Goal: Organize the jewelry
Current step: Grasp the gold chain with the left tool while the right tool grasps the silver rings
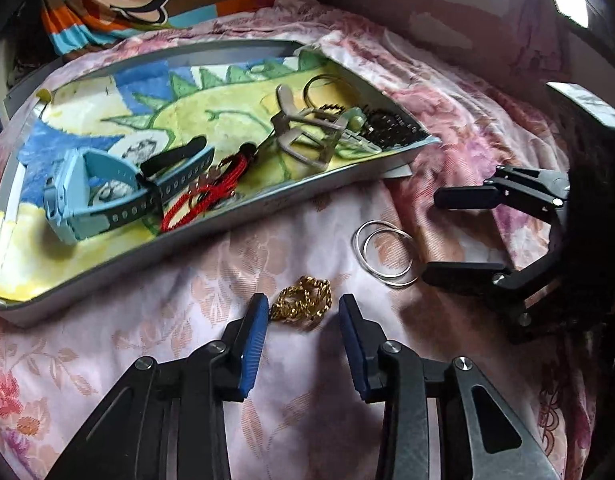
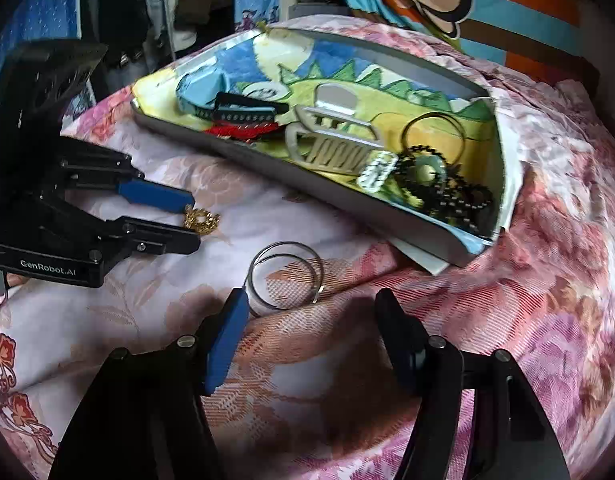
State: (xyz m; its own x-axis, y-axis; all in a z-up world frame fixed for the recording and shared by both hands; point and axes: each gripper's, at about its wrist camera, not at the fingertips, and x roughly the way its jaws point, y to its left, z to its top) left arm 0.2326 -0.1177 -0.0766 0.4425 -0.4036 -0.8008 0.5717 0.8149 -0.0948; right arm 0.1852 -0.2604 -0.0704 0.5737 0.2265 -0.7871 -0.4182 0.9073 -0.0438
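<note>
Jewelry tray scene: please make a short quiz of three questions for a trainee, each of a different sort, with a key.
1. True or false: the gold chain lies inside the tray.
2. Multiple choice: the two silver bangles lie
A) in the tray
B) on the bedspread, in front of the right tool
C) on the blue watch
3. Fill in: the left tool is ____, with the gold chain just ahead of its fingertips.

Key:
1. False; it lies on the bedspread, outside the tray.
2. B
3. open
</note>
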